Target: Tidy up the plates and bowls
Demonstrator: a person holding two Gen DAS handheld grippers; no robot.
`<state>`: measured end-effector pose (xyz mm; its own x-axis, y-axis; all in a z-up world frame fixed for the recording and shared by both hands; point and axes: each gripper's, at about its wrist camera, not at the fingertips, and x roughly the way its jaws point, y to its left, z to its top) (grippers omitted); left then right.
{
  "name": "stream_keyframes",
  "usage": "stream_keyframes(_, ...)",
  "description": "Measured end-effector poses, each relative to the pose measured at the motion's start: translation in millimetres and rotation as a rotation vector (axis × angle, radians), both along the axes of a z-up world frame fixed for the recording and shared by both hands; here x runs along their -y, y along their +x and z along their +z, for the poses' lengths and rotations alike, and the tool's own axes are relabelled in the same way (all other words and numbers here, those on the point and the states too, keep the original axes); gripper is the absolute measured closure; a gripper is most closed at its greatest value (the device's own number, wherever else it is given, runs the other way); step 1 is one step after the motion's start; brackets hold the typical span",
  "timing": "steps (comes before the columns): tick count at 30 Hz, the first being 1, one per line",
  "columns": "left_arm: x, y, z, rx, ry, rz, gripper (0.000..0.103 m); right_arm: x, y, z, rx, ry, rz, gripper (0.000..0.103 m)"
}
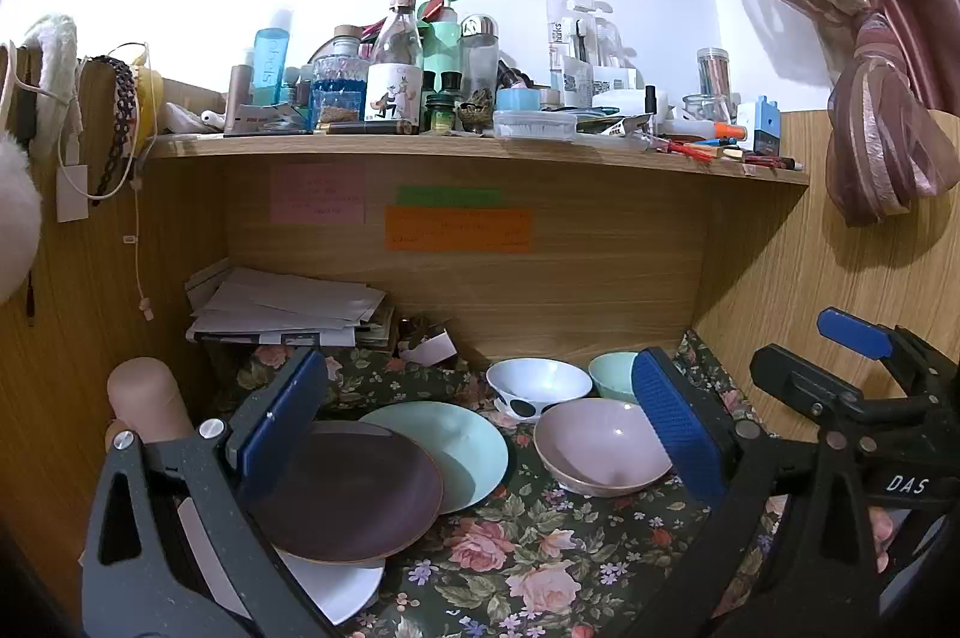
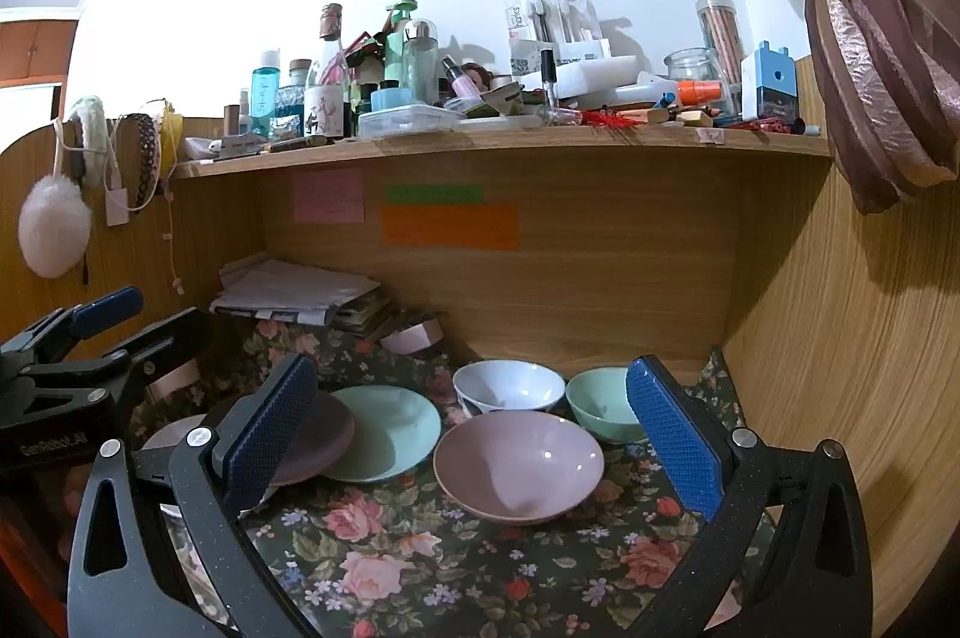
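1. Both tools hang above the table, lined up on the dishes, and neither has touched anything.
2. The left gripper is spread wide and empty, framing the plates at the lower left of its view and the pink bowl toward the right.
3. The right gripper is likewise released and empty; that same pink bowl sits dead centre between its blue, knurled pads, so I'd judge it the likely first pick.
4. Plates form a loose overlapping fan: a dark purple plate rests on a white plate and laps over the edge of a mint plate. That looks half-stacked, not tidy yet.
5. Bowls cluster separately, right of centre: a white bowl with black spots and a mint bowl behind the pink one, all upright and unnested.
6. Everything looks smooth and matte-glossy, probably melamine or ceramic; rims are round and thin.
7. The flowered cloth over the table should damp sliding.
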<state>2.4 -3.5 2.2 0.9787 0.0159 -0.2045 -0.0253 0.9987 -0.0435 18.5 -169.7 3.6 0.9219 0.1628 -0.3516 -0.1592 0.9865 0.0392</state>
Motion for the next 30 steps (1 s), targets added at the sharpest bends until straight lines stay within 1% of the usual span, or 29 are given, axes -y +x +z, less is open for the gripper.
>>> stream_keyframes(7, -0.1, 0.1, 0.1, 0.000, 0.001, 0.000, 0.000, 1.2, 4.5, -0.5, -0.009, 0.015, 0.008, 0.000)
stream_keyframes(30, -0.5, 6.5, 0.4, -0.001, 0.002, -0.004, 0.000, 0.4, 7.7, -3.1, -0.007, 0.014, 0.011, 0.000)
